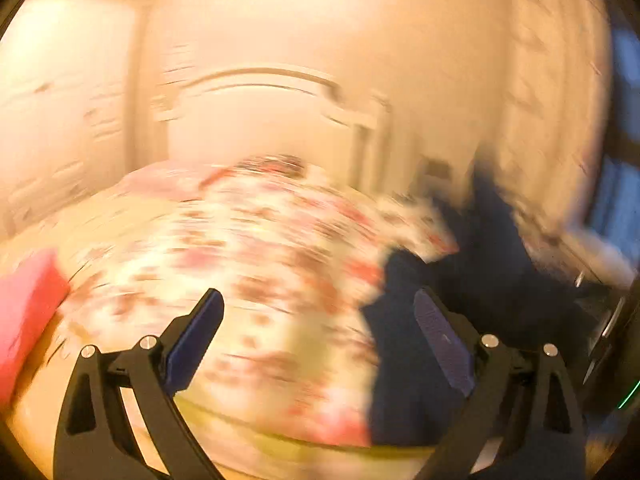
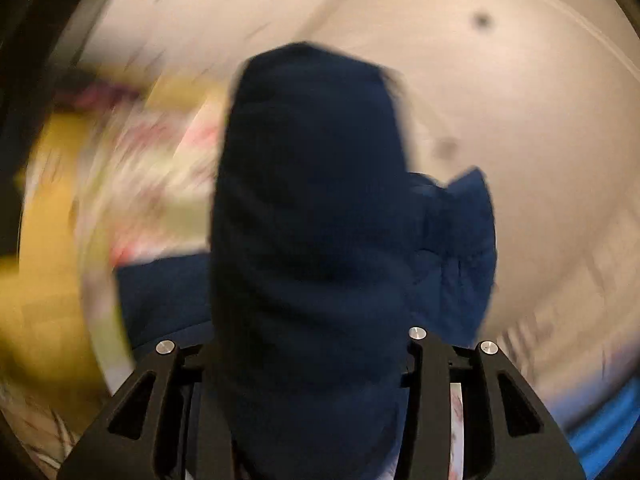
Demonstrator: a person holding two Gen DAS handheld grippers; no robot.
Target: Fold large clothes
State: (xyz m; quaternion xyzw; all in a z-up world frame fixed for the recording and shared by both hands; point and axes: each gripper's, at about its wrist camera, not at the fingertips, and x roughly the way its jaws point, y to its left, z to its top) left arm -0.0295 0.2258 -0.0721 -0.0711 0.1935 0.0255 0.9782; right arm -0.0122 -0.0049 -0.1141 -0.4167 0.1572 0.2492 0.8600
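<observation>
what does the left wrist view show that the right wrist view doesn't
Only the left wrist view: the open, empty left tool, a white headboard and a pink item at the bed's edge.
Only the right wrist view: the right tool with dark blue garment bunched between its fingers.
Both: that garment and the floral bedspread, blurred.

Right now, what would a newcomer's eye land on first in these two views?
The dark navy garment fills the middle of the right wrist view, bunched in the right gripper. In the left wrist view, the left gripper stands open over a blurred floral bedspread, beside the navy cloth.
</observation>
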